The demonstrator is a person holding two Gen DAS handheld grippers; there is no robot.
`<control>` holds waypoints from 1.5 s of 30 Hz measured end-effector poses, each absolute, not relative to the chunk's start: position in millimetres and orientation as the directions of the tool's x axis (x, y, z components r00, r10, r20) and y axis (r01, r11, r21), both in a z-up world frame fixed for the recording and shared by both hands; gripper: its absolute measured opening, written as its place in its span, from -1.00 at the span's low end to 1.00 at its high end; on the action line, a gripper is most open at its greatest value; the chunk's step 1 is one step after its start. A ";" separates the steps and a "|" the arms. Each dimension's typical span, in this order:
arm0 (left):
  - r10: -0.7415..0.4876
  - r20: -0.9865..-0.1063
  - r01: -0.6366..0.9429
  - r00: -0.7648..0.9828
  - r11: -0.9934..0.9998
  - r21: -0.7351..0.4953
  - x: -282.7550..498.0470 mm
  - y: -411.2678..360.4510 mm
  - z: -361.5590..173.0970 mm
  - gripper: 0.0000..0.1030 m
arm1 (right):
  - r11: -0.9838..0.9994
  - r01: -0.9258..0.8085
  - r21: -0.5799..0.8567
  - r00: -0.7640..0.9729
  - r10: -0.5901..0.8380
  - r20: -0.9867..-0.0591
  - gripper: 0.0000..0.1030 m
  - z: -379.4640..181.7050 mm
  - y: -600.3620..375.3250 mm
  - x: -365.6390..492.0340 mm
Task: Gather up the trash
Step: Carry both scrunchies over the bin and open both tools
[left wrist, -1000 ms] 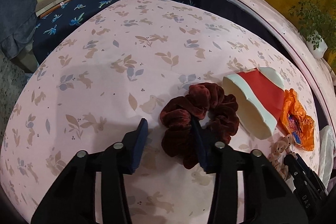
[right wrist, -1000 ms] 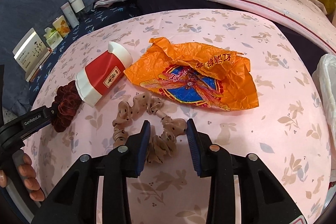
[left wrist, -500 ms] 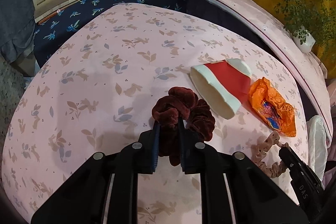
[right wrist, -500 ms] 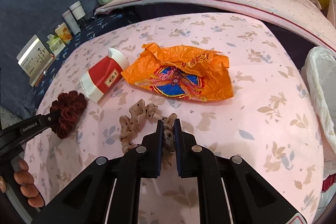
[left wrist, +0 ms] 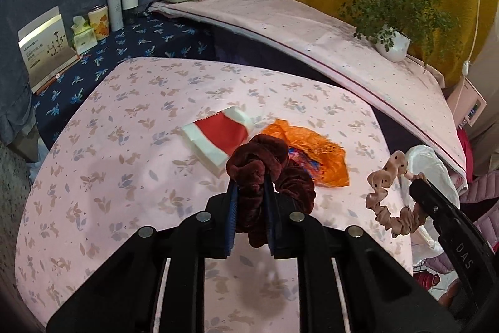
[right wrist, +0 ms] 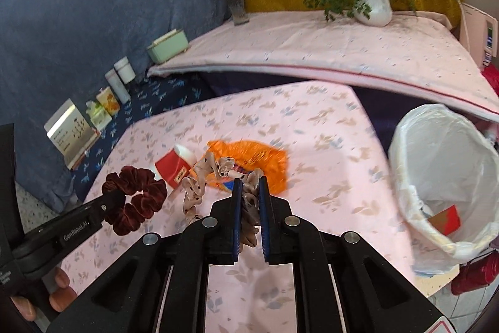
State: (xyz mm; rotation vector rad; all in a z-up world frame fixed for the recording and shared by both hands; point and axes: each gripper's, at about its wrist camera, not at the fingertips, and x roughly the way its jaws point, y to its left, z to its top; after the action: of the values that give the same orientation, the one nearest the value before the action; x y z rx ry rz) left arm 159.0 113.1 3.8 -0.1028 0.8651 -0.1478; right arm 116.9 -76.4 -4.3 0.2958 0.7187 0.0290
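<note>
Your left fingers (left wrist: 250,192) pinch the maroon scrunchie (left wrist: 268,167) above the bench (left wrist: 93,177); your right fingers (right wrist: 249,192) clamp the beige dotted scrunchie (right wrist: 199,183), lifted near the white-lined bin (right wrist: 446,177).

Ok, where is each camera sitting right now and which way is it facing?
Left wrist: on the left gripper, looking along its fingers across the pink table; jaws clamp the maroon scrunchie; right gripper at the edge.
Right wrist: on the right gripper, facing the table and white-lined bin; jaws clamp the beige scrunchie; left gripper and fingers show.
Shared: both scrunchies, red cup, orange wrapper.
</note>
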 end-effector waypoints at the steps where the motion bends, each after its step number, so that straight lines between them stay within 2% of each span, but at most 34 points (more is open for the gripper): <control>1: -0.180 -0.745 0.105 0.642 0.984 -0.147 156.3 102.8 8.9 -0.71 | 0.956 0.083 0.281 0.763 0.121 -0.635 -0.81 0.6 -84.1 112.6; 14: -0.274 -0.718 0.290 0.640 0.951 -0.104 129.9 -3.6 36.1 -0.71 | 0.925 0.212 0.316 0.822 0.007 -0.570 -0.81 31.0 -184.9 66.0; 35: -0.459 -0.747 0.547 0.481 0.823 -0.153 123.4 -159.5 20.6 -0.70 | 0.832 0.426 0.356 0.788 -0.148 -0.598 -0.81 0.6 -321.3 26.4; 37: -0.467 -0.746 0.562 0.474 0.813 -0.152 123.2 -169.8 18.6 -0.64 | 0.827 0.437 0.354 0.782 -0.154 -0.604 -0.81 -3.4 -328.8 26.1; 39: -0.469 -0.740 0.560 0.482 0.814 -0.151 123.2 -175.5 16.8 -0.37 | 0.823 0.444 0.355 0.778 -0.157 -0.608 -0.81 -6.4 -333.5 26.2; 40: -0.464 -0.737 0.557 0.491 0.818 -0.144 123.2 -177.7 16.0 -0.10 | 0.821 0.447 0.356 0.776 -0.158 -0.610 -0.80 -8.1 -335.3 26.5; 45: -0.446 -0.741 0.544 0.502 0.829 -0.131 128.5 -178.8 11.6 -0.08 | 0.820 0.449 0.356 0.773 -0.156 -0.615 -0.80 -13.4 -340.3 31.0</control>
State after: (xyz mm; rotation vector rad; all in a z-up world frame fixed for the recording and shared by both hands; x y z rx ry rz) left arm 128.5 -178.8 11.6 0.1248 0.8559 -0.5999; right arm 31.0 -340.3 -13.4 0.5152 0.6051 -0.3438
